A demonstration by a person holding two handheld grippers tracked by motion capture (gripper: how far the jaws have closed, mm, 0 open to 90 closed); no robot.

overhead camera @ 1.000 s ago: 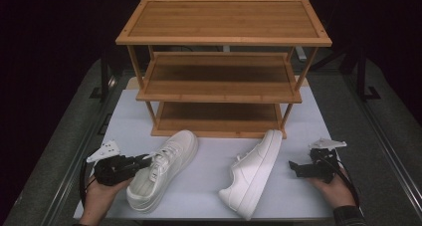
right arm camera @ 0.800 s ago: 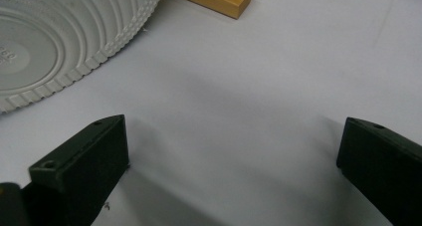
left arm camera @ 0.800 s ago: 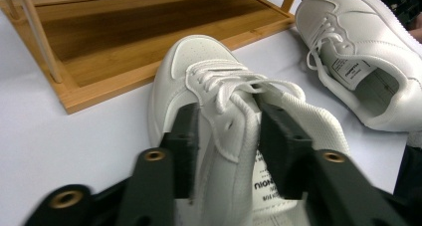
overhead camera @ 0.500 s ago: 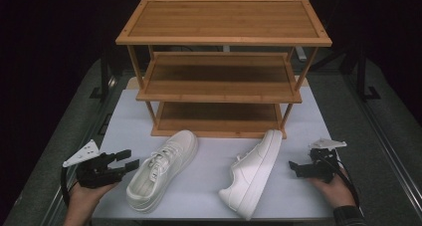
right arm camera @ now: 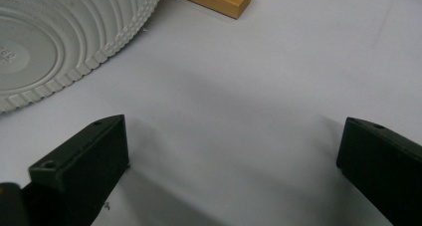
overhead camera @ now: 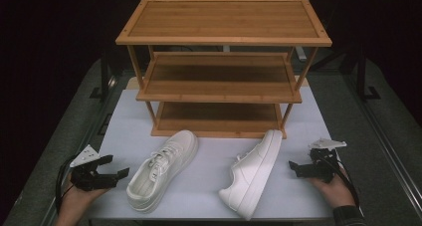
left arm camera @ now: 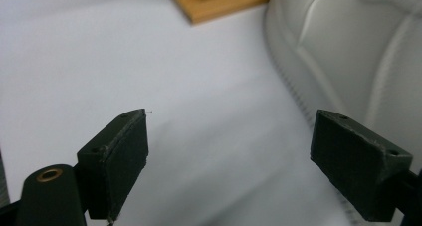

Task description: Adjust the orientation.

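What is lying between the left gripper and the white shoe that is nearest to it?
Nothing. In the high view, a short stretch of bare white table top separates the open left gripper from the upright shoe. The left gripper view agrees.

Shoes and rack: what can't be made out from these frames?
- Left shoe: left gripper view is blurred and cut off at the right edge, showing just its side.
- Right shoe: lies on its side; right gripper view cuts the sole at the left edge, and its lettering is too small to read.
- Rack: the upper shelves hide the back of the lower ones in the high view.
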